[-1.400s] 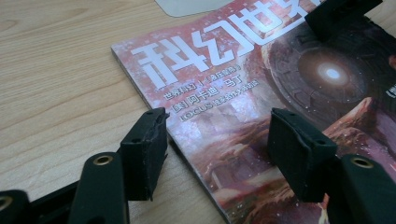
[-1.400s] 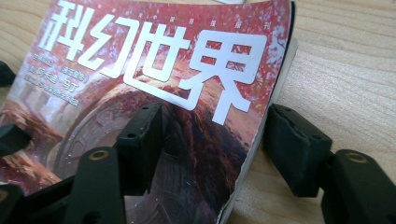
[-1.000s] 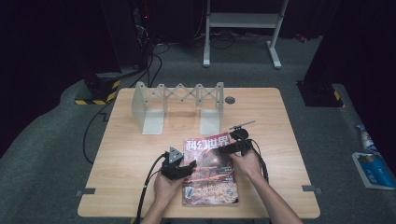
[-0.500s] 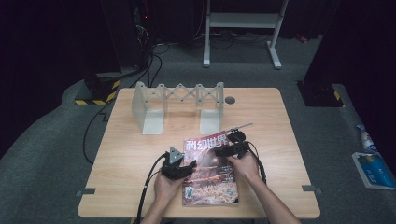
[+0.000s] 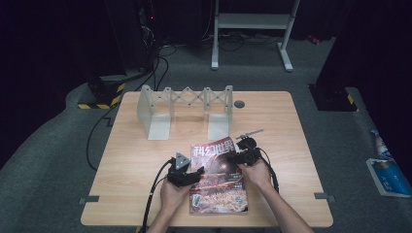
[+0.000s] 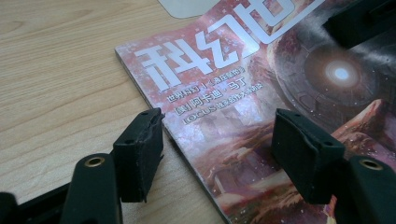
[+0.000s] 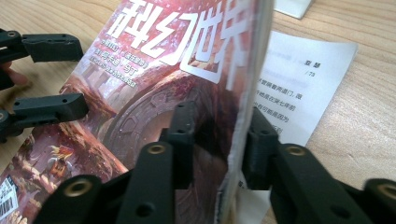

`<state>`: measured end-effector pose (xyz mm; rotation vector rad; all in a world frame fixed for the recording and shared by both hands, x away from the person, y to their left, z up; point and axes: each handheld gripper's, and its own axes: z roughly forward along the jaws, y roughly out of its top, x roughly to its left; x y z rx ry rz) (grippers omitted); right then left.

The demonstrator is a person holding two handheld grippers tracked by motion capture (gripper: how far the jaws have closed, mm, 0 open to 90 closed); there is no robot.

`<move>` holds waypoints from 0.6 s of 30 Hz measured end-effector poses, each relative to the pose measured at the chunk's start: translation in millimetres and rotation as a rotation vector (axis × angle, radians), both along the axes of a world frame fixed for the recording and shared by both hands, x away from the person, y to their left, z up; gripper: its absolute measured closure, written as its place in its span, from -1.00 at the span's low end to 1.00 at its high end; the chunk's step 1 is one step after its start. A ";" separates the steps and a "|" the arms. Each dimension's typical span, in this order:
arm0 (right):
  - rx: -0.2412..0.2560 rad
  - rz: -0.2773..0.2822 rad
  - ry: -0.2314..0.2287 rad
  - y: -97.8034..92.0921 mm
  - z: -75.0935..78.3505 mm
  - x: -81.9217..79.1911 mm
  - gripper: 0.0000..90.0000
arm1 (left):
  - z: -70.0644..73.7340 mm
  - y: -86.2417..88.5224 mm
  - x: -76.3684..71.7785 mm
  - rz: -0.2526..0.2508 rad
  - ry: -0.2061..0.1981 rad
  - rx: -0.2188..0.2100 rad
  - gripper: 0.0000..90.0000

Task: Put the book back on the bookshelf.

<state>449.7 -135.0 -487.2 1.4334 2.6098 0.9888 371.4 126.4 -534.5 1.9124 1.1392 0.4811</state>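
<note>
Magazine (image 7: pixel 154 93) edge between right tongs (image 7: pixel 217 140)

Bare bench (image 5: pixel 301 145) lies open at 3 and 9 o'clock of the magazine (image 5: pixel 218 179). At 12 o'clock the white rack (image 5: pixel 184 109) blocks passage, its right foot seemingly just beside the magazine's top edge.

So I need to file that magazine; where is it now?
In the high view the magazine lies at the table's near edge, between the left gripper and right gripper, before the white rack.
</note>
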 end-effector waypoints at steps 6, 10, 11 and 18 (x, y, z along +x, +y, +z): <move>0.020 0.024 -0.012 -3.0 0.9 -3.2 0.75 | 0.3 0.3 -0.2 -0.007 0.004 0.000 -0.30; 0.046 0.052 -0.036 -5.8 4.8 -6.8 0.83 | 1.0 1.8 -0.3 -0.006 0.014 -0.003 -0.32; 0.046 0.052 -0.036 -5.8 4.8 -6.8 0.83 | 1.0 1.8 -0.3 -0.006 0.014 -0.003 -0.32; 0.078 0.087 -0.073 -7.7 15.4 -16.2 0.89 | 1.9 4.7 0.2 -0.013 0.036 -0.029 -0.33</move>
